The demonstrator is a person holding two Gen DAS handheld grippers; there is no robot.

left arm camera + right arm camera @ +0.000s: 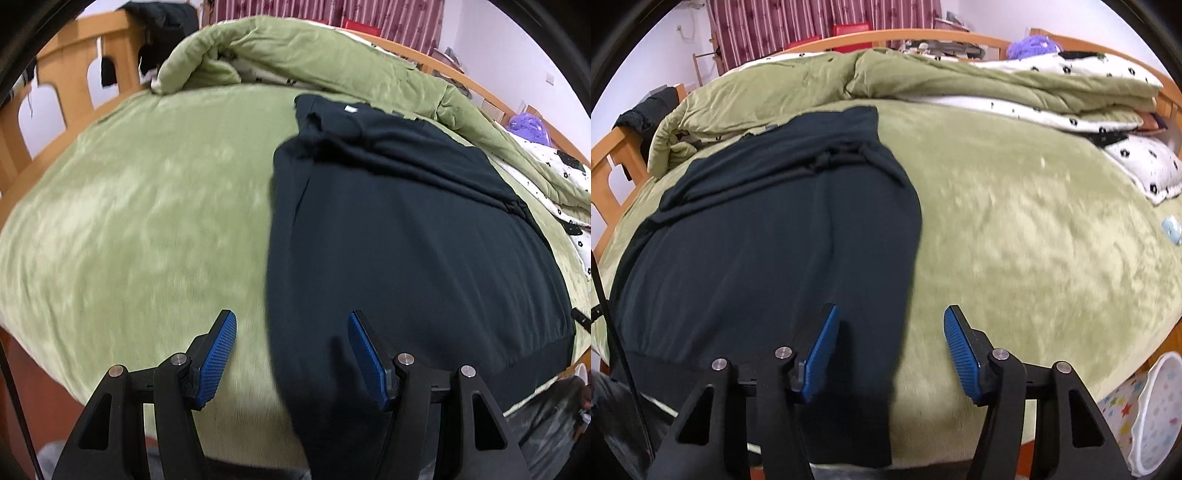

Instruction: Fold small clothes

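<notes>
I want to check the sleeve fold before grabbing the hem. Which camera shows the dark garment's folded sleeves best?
The right wrist view: the dark garment lies mostly in frame, and the sleeve crossing its upper part shows clearly. The left wrist view shows the same garment with the crossed sleeve, but more blurred at its near edge.

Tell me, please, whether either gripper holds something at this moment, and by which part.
Nothing is held. The left gripper and the right gripper both have open jaws above the near edge of the dark navy knit garment, without pinching it.
</notes>
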